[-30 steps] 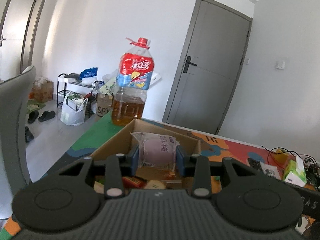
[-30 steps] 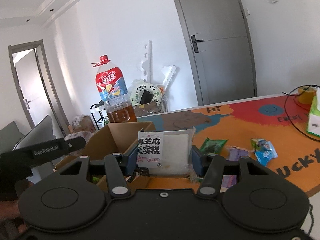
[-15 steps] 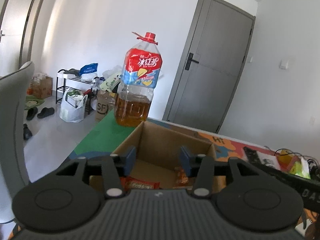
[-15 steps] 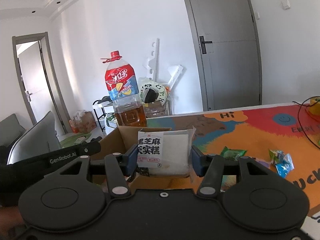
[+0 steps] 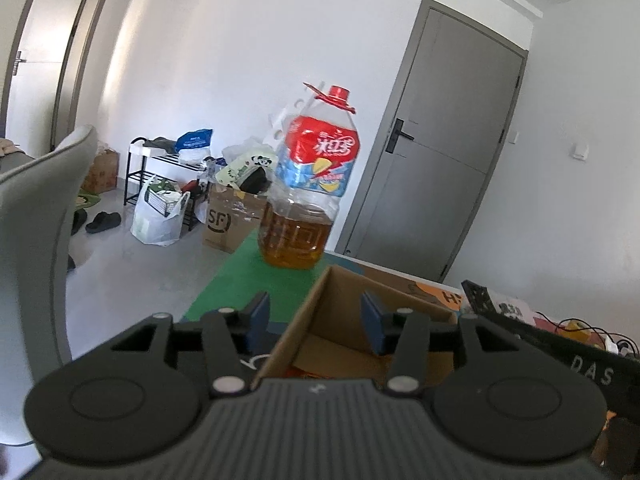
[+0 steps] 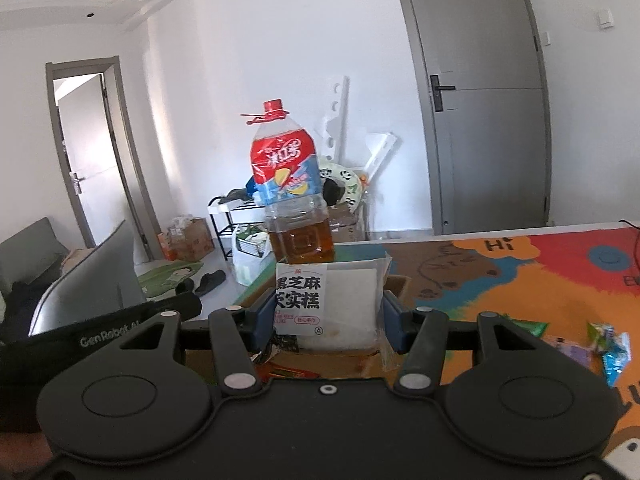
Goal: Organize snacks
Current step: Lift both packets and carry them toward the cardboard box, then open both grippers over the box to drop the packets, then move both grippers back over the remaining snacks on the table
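An open cardboard box (image 5: 340,320) stands on the colourful table mat, with snack packets showing inside. My left gripper (image 5: 314,322) is open and empty, its jaws straddling the box's left wall. My right gripper (image 6: 326,318) is shut on a white sesame cake packet (image 6: 332,304) with black Chinese print, held above the box (image 6: 396,284). Loose snack packets (image 6: 604,344) lie on the mat to the right. The left gripper's body (image 6: 100,332) shows at the left of the right wrist view.
A large oil bottle (image 5: 308,196) with a red cap stands on the table just behind the box; it also shows in the right wrist view (image 6: 292,196). A grey chair (image 5: 36,216) is at the left. Cables (image 5: 576,326) lie far right.
My left gripper let go of a pink-wrapped snack into the box, opened, and moved left. My right gripper carried the sesame cake packet left to above the box.
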The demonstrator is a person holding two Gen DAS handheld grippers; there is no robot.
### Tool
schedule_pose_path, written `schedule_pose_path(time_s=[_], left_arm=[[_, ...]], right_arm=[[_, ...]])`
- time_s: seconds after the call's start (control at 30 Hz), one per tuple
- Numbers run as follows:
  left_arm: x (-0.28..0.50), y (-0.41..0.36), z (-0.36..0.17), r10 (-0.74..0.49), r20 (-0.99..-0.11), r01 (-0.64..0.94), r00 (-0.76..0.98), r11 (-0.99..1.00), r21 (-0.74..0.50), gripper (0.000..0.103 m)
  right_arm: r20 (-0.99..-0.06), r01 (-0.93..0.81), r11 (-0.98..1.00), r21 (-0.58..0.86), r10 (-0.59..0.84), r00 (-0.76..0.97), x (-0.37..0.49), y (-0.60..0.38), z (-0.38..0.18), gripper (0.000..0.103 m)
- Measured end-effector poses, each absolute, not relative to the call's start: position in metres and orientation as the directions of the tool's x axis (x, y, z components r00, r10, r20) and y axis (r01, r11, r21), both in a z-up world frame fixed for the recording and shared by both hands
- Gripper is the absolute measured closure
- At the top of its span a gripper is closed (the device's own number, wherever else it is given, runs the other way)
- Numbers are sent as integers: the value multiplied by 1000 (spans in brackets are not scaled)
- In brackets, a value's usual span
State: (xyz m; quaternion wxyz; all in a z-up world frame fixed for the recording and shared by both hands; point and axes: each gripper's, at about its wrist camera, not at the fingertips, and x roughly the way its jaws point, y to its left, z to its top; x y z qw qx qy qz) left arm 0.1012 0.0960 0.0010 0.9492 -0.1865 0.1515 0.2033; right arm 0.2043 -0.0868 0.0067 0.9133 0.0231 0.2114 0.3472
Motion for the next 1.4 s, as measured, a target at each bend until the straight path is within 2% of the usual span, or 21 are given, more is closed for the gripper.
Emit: schedule_pose_path(time_s=[0.13,0.23,0.3,0.37,0.6,0.67,0.83,1.1,1.4], left_arm=[[97,105,2,344,-366,-458,865,839,-294,53],[96,110,1,351,-372,-468,859,833,-294,50],[97,110,1,353,-376,-471,857,834,-289,44],[98,108,0,357,-384,-476,852,834,-280,35],[99,100,1,346,-384,-467,856,837,-287,23],[98,97,2,341,-384,-464,858,836,-293,15],[96,84,4,341,-384,-460,858,843,-279,8],[95,63,5,319,-387,-439,865,856,-275,6],[95,29,8,279,-376,-390,884,883,-262,5]], right_arm=[[-344,-633,744,215,664,663,207,-77,10,47],[-322,-638,742,208,668,671,206,-74,11,35],[-319,-641,738,211,671,669,205,-76,12,30],[-326,-631,743,224,667,670,206,-81,12,29],[-370,-590,769,245,637,677,209,-102,5,22],[-379,-579,775,253,630,677,208,-110,2,19],[-383,-564,782,264,622,683,203,-128,-2,12],[-383,-541,794,277,608,695,196,-156,-3,7],[-385,-498,815,296,579,718,192,-191,-6,6]])
